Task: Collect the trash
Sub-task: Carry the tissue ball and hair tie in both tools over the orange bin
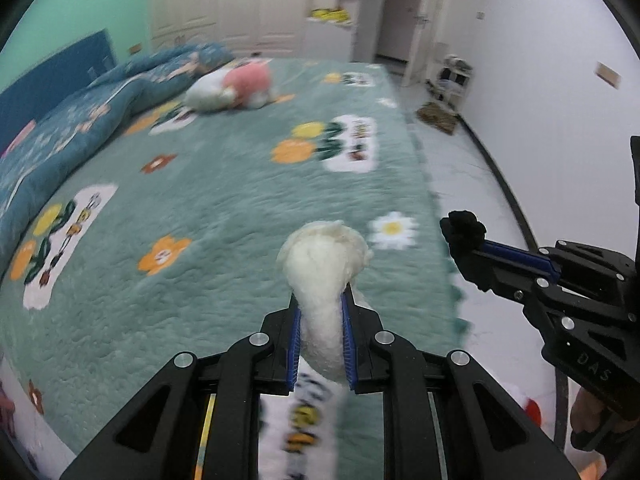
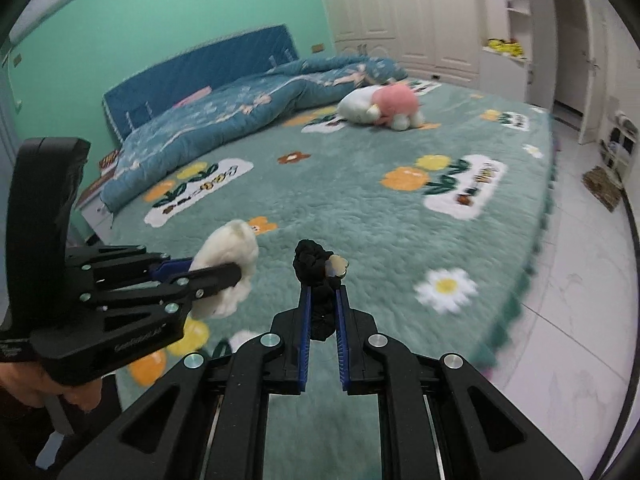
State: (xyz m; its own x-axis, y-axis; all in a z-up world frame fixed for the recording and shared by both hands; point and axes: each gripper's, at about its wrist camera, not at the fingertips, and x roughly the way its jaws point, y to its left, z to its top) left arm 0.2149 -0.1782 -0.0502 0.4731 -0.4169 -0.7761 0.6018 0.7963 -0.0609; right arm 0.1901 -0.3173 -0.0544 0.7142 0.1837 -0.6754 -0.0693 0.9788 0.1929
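Nearest in the left wrist view, a white crumpled wad is clamped between the blue pads of the left tongs, its bulging head standing clear above the fingertips. In the right wrist view, a black crumpled scrap is pinched in the right tongs in the same way, with a small pale bit seen against its upper right edge — whether that bit is attached cannot be told. Both pieces of trash are held in the air above the bed, the two tongs side by side and apart. Below them the green fleece cover with printed flowers is spread. Further off, a pink and white plush toy lies on the cover, beside a rumpled blue quilt. No bin or other container is seen in either view.
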